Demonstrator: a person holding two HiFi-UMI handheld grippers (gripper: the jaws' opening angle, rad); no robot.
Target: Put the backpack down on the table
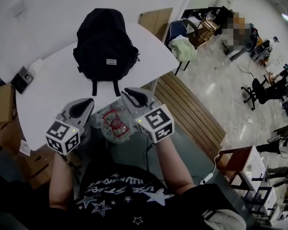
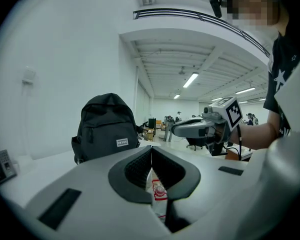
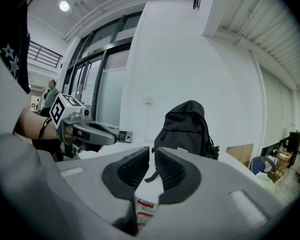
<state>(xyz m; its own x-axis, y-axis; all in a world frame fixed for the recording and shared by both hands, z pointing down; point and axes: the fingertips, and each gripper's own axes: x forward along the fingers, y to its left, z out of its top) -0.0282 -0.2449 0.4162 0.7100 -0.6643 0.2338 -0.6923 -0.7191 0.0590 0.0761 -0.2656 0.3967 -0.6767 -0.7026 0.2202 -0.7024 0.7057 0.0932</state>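
Two tongs, held side by side over the near edge of the table (image 1: 53, 95), both pointing at the backpack (image 1: 105, 44). Left tongs (image 1: 89, 101): jaws pressed together, nothing between. Right tongs (image 1: 126, 91): jaws almost together, thin slit left, nothing in it. One marker cube (image 1: 62, 137) on each, two in all. Two bare forearms behind them, below a dark shirt printed with stars.

One table: white, with a rounded far right corner.

One bench (image 1: 192, 114): wooden slats, on the floor to the right of the table.

One backpack: black, stands upright on the table's far half, close to the wall. Shows one small white label on the side facing the tongs. Trails two straps over the tabletop toward the near edge. Touches neither tongs, sits well ahead of both.

One chair (image 1: 182, 44) just past the table's far right corner, green cloth draped on it.

One cardboard box (image 1: 4, 104) left of the table.

One bin (image 1: 116, 123) low between the two tongs, red-labelled litter inside.

One keypad (image 1: 21, 79) on the table's left end, well apart from the backpack.
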